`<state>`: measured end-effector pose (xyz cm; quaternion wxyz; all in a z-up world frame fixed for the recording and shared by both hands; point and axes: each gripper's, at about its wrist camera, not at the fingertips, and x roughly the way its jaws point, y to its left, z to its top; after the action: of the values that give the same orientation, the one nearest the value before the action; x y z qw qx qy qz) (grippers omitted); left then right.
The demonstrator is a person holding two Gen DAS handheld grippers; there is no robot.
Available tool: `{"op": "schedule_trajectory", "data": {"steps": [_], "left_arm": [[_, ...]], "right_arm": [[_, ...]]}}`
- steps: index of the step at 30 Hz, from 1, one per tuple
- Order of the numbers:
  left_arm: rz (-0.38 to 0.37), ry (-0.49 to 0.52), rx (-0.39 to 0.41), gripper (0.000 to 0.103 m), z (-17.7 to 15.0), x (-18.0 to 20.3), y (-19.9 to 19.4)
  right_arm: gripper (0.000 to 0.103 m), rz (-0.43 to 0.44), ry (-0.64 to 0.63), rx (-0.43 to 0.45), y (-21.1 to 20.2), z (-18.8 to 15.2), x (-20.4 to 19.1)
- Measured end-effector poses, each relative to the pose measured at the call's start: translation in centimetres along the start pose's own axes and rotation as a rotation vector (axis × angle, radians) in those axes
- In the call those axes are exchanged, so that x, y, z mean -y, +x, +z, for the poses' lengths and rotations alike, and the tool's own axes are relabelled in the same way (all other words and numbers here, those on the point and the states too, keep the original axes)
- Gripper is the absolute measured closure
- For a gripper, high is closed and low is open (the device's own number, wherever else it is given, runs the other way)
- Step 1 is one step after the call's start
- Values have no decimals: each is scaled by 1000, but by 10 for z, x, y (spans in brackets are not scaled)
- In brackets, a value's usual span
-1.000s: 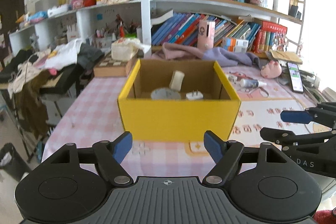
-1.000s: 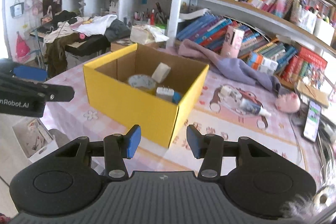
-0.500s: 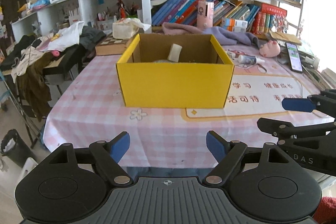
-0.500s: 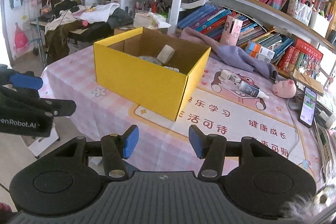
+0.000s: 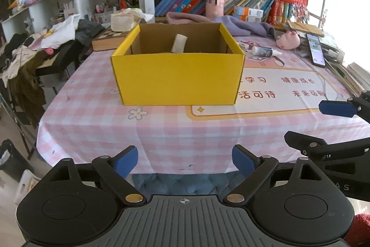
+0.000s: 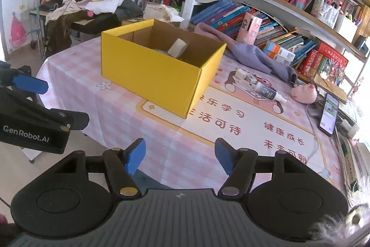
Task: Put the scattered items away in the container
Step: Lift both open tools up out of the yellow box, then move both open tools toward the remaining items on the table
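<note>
Two loose items look left on the tablecloth [image 5: 92, 122]: a white spray bottle [image 6: 266, 90] with a dark label, lying on its side right of the yellow cardboard box [image 5: 178, 80], and a small white boxy object [image 6: 245, 76] touching its base end. Can't tell what the boxy one is.

Bottle: likely light plastic, rigid, smooth, will roll since it's on its side. Best hold judged across the labelled barrel mid-length, not the thin nozzle. Boxy object: flat sides, should pinch easily.

The box already holds a beige roll [image 5: 179, 43] leaning on the back wall, plus something pale under it, mostly hidden. Box top is open, walls thin card, probably slides if bumped.

Tongs: left gripper [image 5: 185, 157] spread wide, nothing between; right gripper [image 6: 180, 155] spread, nothing between. Both have just been opening. Both sit off the near table edge, well apart from the box.

Clutter near the bottle: pink pig plush [image 6: 304, 93], phone [image 6: 329, 112] with a cable, lilac cloth [image 6: 249, 54] draped behind. The box's right corner sits between the grippers and the bottle, so the right side has the cleaner approach. The plush and phone may not be task items; can't tell.
</note>
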<state>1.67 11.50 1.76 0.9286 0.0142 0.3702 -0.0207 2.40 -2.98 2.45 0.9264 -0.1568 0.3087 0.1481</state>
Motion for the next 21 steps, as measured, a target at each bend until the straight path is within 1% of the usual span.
{"op": "schedule_trajectory", "data": {"steps": [5, 11, 21], "left_arm": [[-24, 22, -5, 9, 2, 6, 5], [-82, 37, -13, 8, 4, 14, 12], [-153, 90, -30, 8, 17, 38, 32]], "right_arm": [[28, -31, 12, -6, -1, -3, 6], [23, -79, 36, -20, 1, -6, 15], [22, -143, 96, -43, 5, -12, 40]]}}
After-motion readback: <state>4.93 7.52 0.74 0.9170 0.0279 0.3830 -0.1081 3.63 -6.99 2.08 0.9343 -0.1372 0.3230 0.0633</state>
